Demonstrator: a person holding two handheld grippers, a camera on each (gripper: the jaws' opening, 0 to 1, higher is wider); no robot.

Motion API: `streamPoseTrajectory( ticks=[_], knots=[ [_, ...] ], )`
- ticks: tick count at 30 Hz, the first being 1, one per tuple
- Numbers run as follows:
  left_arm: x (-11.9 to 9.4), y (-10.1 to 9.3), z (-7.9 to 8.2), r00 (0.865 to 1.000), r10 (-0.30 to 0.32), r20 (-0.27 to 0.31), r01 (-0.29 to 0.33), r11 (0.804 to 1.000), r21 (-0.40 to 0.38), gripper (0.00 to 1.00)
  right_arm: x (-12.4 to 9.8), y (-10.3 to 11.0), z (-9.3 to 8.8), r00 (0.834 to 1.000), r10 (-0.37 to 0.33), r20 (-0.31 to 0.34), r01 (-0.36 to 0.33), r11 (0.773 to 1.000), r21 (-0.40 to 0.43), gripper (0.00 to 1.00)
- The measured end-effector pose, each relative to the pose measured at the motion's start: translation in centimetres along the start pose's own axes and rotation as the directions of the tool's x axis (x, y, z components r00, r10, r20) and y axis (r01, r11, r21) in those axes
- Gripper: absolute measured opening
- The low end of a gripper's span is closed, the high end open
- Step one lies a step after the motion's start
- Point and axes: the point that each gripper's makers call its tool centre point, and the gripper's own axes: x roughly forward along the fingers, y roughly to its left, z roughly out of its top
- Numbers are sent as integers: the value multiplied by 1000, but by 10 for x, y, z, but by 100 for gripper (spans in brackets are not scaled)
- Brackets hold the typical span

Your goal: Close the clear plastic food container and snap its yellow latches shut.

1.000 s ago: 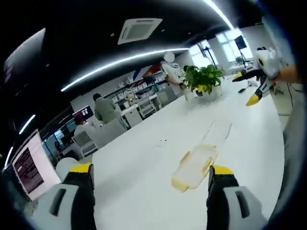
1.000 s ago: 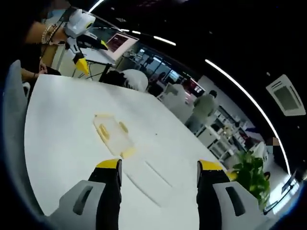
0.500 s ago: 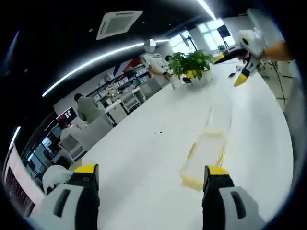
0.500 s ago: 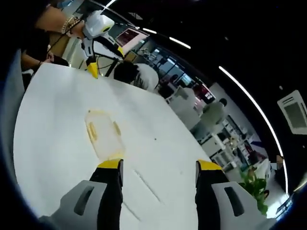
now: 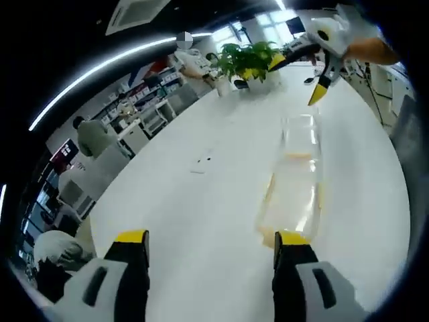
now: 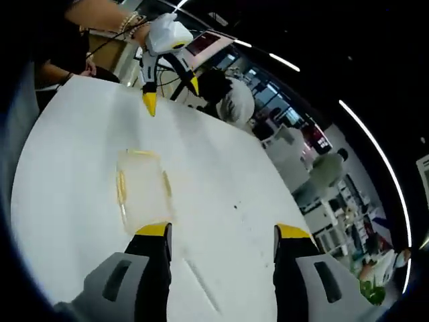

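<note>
- Container [image 5: 293, 194] lies long-axis away at 1 o'clock off the left gripper [image 5: 208, 245], jaws apart, empty
- Right gripper [image 6: 220, 231], jaws apart too, has it at 11 o'clock

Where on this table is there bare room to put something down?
Most of the white table is bare: the wide stretch from the container to the edge nearest the office chairs. In the right gripper view, so is the strip beside the container. The end by the plant is crowded.
</note>
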Motion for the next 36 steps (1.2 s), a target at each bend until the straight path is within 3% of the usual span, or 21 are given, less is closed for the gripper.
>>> streamPoseTrajectory(
  ticks=[3,5,11,13,18,21,27,28,31,34,36],
  knots=[
    [14,-16,-7,996,-83,-39,81,996,-32,70,17,8,-2,998,65,-11,-66,997,-31,59],
    [19,-35,-9,986,-160,-50,158,987,-41,69,27,21,-9,989,139,-49,-141,989,-48,60],
    [31,-64,-21,959,-249,-131,250,968,-16,70,50,56,-24,942,307,-137,-322,941,-104,60],
    [34,-70,-22,952,-276,-135,276,961,-16,69,54,64,-28,922,351,-163,-370,923,-106,59],
    [42,-86,-27,926,-341,-162,344,939,-10,67,67,90,-42,841,486,-239,-518,851,-91,59],
    [47,-94,-27,916,-370,-155,371,928,-27,64,71,101,-48,801,530,-278,-571,816,-87,57],
    [52,-101,-33,896,-404,-187,410,912,-6,59,76,108,-51,764,570,-302,-610,790,-52,52],
    [52,-105,-34,887,-422,-189,426,905,-22,59,74,110,-51,749,589,-303,-626,779,-34,50],
    [52,-114,-39,864,-463,-200,462,885,-52,59,75,107,-54,736,602,-309,-635,772,-10,48],
    [53,-115,-39,859,-472,-198,471,880,-56,58,71,110,-58,711,617,-338,-657,754,-6,42],
    [55,-115,-38,859,-475,-193,475,879,-48,56,69,113,-60,702,619,-351,-664,748,-7,39]
  ],
)
